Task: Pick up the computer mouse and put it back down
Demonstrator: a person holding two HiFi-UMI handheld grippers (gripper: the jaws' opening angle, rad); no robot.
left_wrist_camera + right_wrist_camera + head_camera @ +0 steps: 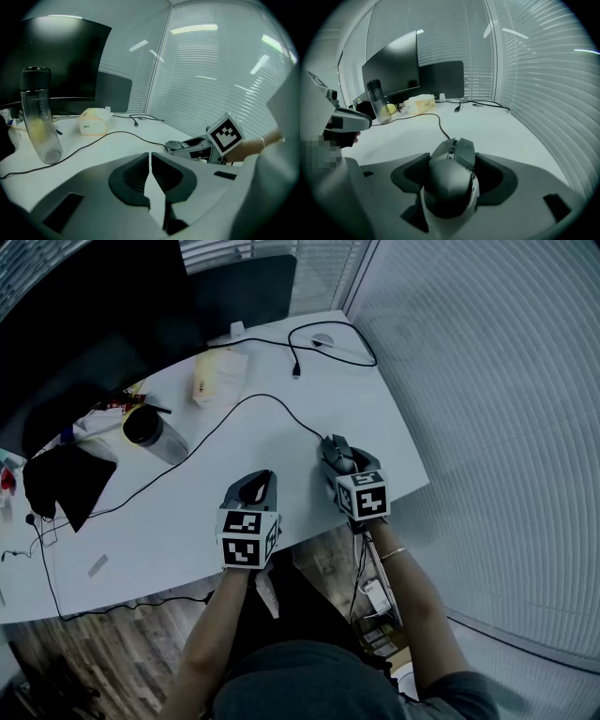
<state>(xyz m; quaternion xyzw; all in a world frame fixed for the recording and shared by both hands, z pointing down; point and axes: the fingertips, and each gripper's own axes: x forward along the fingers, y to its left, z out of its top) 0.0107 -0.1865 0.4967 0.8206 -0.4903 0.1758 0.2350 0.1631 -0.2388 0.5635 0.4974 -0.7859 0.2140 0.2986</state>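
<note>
Farthest left, parked at the back of the white desk (187,521): a dark monitor (84,324) and a clear bottle (150,432) standing upright, with a thin black cable (234,413) snaking just beside the bottle's base on its way right. Nearer the front edge, idle and empty — the left gripper (150,159), jaws drawn together with only a thin gap between them, apart from everything on the desk. Further right, clamped across the computer mouse (450,183): the right gripper (345,465), jaws spread wide, pads set against both flanks of the dark shell, nose and scroll wheel pointing away toward the monitor. Hard to tell from either angle whether resting on the desk or held just clear of it. Close to the desk's curved right-hand edge in any case, with floor (94,652) below and slatted blinds (487,381) beyond. Plenty to go wrong, judging by the layout: a smooth, rounded shell gripped only at the sides, likely to squirt forward or tilt if squeezed unevenly; a release made early or off level, likely to end in a knock on the desk or a slide toward that near edge; a lift taken too high or too far right, likely to pull the cable taut, twist the mouse in the pads and drag the loop against the bottle — enough, perhaps, to tip it.
</note>
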